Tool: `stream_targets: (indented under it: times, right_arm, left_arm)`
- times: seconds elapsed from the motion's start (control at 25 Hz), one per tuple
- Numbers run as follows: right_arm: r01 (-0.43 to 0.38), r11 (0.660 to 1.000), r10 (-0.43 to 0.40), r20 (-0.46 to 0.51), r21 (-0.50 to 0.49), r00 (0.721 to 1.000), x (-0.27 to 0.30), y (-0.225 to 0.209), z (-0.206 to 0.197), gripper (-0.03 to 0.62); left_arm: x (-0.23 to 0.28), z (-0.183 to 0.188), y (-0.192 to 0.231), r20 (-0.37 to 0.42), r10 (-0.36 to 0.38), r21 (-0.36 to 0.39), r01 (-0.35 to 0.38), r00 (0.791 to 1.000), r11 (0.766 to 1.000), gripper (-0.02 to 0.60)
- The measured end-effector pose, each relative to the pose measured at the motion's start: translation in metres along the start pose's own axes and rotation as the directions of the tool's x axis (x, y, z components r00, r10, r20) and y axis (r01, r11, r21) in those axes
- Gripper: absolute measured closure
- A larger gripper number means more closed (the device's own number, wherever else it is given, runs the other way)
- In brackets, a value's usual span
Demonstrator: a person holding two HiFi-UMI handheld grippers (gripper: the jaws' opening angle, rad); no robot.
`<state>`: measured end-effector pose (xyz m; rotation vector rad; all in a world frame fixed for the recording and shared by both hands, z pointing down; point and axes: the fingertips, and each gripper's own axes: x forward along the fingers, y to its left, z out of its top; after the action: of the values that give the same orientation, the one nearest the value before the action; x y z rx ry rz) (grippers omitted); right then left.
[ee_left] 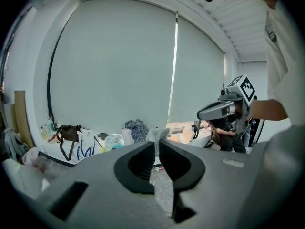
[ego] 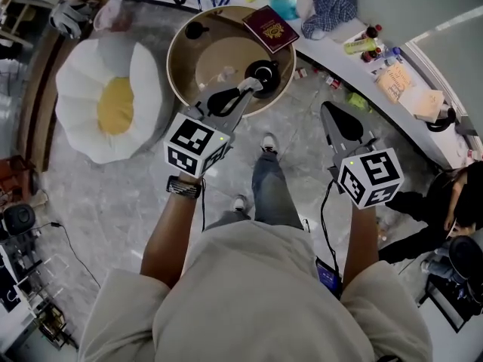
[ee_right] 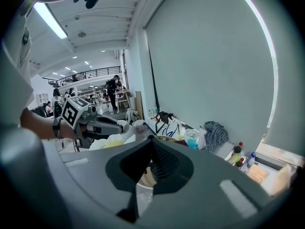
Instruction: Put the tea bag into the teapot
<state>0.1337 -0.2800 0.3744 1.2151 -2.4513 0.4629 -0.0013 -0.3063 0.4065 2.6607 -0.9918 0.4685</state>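
Observation:
A black teapot (ego: 266, 72) stands on the round tan table (ego: 175, 66), near its right edge. My left gripper (ego: 255, 87) reaches over the table, with its tips just beside the teapot's left side. It is shut on a pale, translucent tea bag (ee_left: 157, 134), which sticks up between the jaws in the left gripper view. My right gripper (ego: 327, 108) hangs over the floor to the right of the table, shut with nothing in it. In the right gripper view the left gripper (ee_right: 136, 128) shows with the tea bag (ee_right: 139, 127) at its tip.
A small black lid (ego: 196, 30) and a dark red passport (ego: 270, 27) lie on the table. A white-and-yellow egg-shaped cushion (ego: 113, 100) lies at the left. A cluttered white ledge (ego: 392, 74) runs at the right, with a seated person (ego: 453, 198) beyond.

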Motion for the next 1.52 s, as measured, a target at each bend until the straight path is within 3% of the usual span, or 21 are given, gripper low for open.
stream_targets:
  times: [0.56, 1.12, 1.52]
  right_arm:
    - [-0.061, 0.998, 0.062, -0.06, 0.008, 0.996, 0.032, -0.036, -0.016, 0.588]
    - [-0.136, 0.991, 0.136, -0.119, 0.01, 0.983, 0.088, -0.043, -0.028, 0.588]
    - [-0.186, 0.983, 0.183, -0.128, -0.012, 0.975, 0.113, -0.056, -0.027, 0.588]
  left_arm:
    - [0.049, -0.003, 0.022, -0.011, 0.023, -0.032, -0.023, 1.0, 0.999, 0.549]
    - [0.072, -0.017, 0.063, -0.034, 0.042, -0.058, -0.044, 0.999, 0.997, 0.549]
    - [0.095, -0.031, 0.083, -0.066, 0.069, -0.041, -0.072, 0.995, 0.997, 0.549]
